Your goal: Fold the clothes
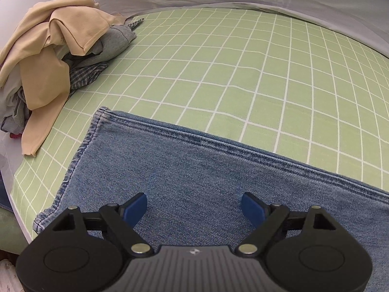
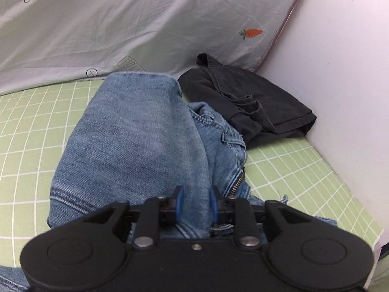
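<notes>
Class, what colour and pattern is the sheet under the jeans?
The sheet is light green with a white grid of lines; the left wrist view shows it best.

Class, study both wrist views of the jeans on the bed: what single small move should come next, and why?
Probably the right tool, shut on a raised fold of the jeans, should carry it over toward the flat leg, where the left tool hovers open.

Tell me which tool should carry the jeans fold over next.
Right. The right tool is already pinched on a raised fold of the jeans, so it can likely carry it over. The left tool is open above flat denim, gripping nothing.
</notes>
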